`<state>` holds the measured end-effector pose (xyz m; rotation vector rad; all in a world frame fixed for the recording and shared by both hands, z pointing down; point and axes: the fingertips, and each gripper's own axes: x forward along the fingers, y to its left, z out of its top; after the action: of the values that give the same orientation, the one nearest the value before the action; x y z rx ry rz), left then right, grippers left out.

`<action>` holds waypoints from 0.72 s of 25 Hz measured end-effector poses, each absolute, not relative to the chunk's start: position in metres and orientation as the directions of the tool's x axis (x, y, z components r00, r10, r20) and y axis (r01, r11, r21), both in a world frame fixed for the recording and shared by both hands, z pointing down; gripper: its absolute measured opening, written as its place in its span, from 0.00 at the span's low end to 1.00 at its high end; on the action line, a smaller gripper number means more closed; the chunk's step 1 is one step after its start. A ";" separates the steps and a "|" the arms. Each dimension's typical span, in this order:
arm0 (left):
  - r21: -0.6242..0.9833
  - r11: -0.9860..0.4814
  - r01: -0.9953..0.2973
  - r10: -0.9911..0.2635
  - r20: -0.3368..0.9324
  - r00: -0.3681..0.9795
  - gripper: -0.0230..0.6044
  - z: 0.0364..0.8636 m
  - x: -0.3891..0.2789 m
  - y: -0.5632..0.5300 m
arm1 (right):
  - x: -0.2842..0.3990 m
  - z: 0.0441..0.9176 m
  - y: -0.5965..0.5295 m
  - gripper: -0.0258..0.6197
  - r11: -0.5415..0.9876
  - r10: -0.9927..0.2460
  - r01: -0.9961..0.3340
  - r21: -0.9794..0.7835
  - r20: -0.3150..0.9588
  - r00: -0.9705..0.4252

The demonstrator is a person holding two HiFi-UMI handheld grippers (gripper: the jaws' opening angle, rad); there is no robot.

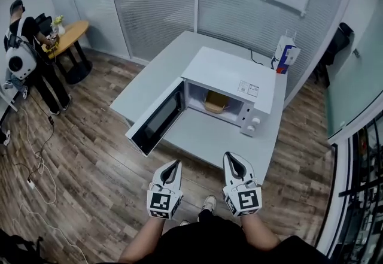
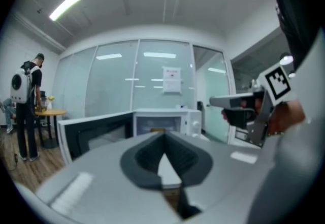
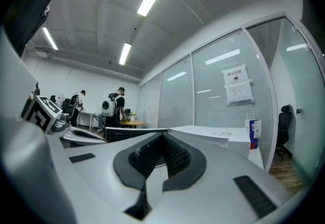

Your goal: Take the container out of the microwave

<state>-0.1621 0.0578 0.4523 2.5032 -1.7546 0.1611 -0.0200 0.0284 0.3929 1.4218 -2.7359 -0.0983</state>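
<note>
While door (image 1: pixel 157 119) hangs open: one microwave (image 1: pixel 230 74), one container (image 1: pixel 216 102), left gripper (image 1: pixel 175 164), right gripper (image 1: pixel 230 157).

Clear way into microwave (image 1: pixel 230 74), door (image 1: pixel 157 120) swung wide at left — bare table (image 1: pixel 203 137) strip before it

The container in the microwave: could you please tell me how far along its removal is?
Done: the microwave door stands open. In hand: nothing; the left gripper and right gripper are shut, empty, short of the table. Left: reaching in, gripping the yellowish container inside the microwave and bringing it out.
</note>
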 end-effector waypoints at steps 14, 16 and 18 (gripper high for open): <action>-0.037 -0.375 -0.926 -0.914 0.181 0.363 0.04 0.467 -0.107 -0.055 | 0.030 0.413 -0.072 0.04 0.573 -0.819 -0.819 0.041 0.063 -0.570; -0.040 -0.378 -0.925 -0.912 0.188 0.365 0.04 0.470 -0.100 -0.064 | 0.037 0.416 -0.078 0.04 0.574 -0.818 -0.818 0.039 0.067 -0.571; -0.038 -0.374 -0.927 -0.913 0.192 0.361 0.04 0.472 -0.096 -0.072 | 0.043 0.421 -0.083 0.04 0.576 -0.816 -0.816 0.037 0.074 -0.573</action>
<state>-0.0955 -0.0721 0.4722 2.5270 -1.7116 0.2776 0.0435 -0.0835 0.4208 1.4091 -2.7146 0.0016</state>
